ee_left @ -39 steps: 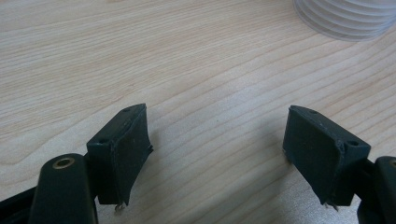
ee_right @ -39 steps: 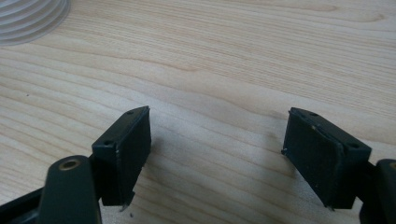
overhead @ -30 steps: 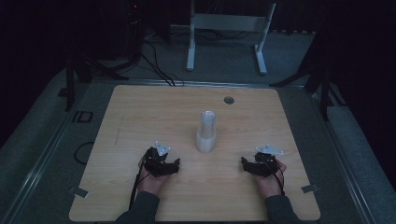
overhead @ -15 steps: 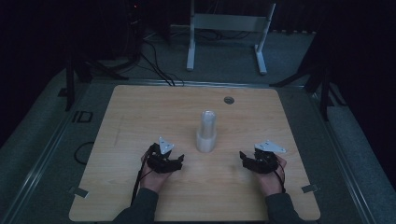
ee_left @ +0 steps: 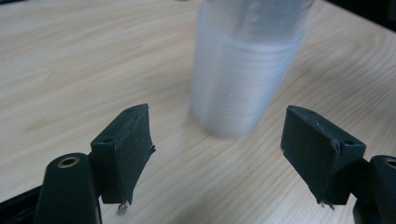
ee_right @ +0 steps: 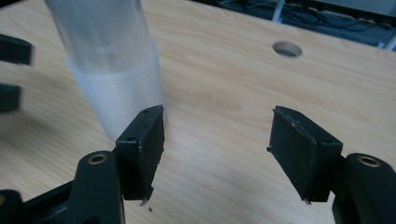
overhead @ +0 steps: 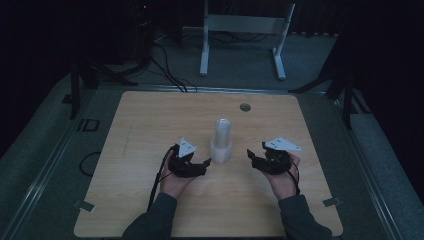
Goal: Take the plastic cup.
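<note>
Both forearms come in from the near edge of the wooden surface [overhead: 150,125], palms turned inward toward the stack of clear plastic cups [overhead: 221,141] that stands upright near the middle of the surface. The left gripper [overhead: 204,164] sits just to the left of the stack, its tips near the stack's base; the right gripper [overhead: 251,159] sits to the right of the stack, a little farther off. Each has just been narrowing its jaws, yet both stand spread, with bare wood between them and no cup pinched.

Counted: one stack, two grippers, two hands, one round hole [overhead: 244,107] in the surface beyond the stack.

The left gripper view shows the stack [ee_left: 243,70] blurred, just ahead of the jaws, its many nested rims visible as fine rings. The right gripper view puts the stack [ee_right: 116,70] off to the left of its jaws, and shows the hole [ee_right: 286,48] and the other gripper's dark tips [ee_right: 11,70] at the frame edge.
</note>
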A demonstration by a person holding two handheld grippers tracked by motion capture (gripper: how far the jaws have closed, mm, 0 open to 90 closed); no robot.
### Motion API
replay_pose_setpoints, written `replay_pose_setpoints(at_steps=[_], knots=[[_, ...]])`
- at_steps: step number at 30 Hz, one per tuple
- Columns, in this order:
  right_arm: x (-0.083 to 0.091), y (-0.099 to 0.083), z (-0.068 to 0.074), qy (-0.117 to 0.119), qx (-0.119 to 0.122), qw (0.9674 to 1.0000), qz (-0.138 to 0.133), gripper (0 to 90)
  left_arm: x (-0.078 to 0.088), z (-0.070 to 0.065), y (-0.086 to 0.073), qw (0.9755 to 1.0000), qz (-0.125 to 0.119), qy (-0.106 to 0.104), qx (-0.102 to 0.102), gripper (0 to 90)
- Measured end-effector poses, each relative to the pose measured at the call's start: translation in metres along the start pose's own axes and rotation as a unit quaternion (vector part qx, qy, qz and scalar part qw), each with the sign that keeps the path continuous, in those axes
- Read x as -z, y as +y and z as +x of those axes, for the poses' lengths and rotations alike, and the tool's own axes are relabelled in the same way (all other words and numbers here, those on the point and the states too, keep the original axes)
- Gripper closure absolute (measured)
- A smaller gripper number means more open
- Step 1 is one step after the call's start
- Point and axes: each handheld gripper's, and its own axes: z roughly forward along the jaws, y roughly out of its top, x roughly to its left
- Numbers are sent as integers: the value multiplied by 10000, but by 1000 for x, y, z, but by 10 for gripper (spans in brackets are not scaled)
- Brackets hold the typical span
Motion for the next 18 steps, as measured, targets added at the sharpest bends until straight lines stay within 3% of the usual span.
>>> replay_pose_setpoints(at_steps=[1,3,6,18], knots=[[0,0,0,0,0,10000,0,351,-5,-3,5,9999,-62,-27,-94,243],[-2,13,5,87,76,9999,-106,349,-11,-5,10,9999,-88,-108,-85,214],[-2,17,7,122,92,9998,-140,348,-19,-7,15,9996,-191,-213,2,197],[-4,36,15,307,110,9989,-325,343,-41,-14,22,9994,-324,-114,-107,163]])
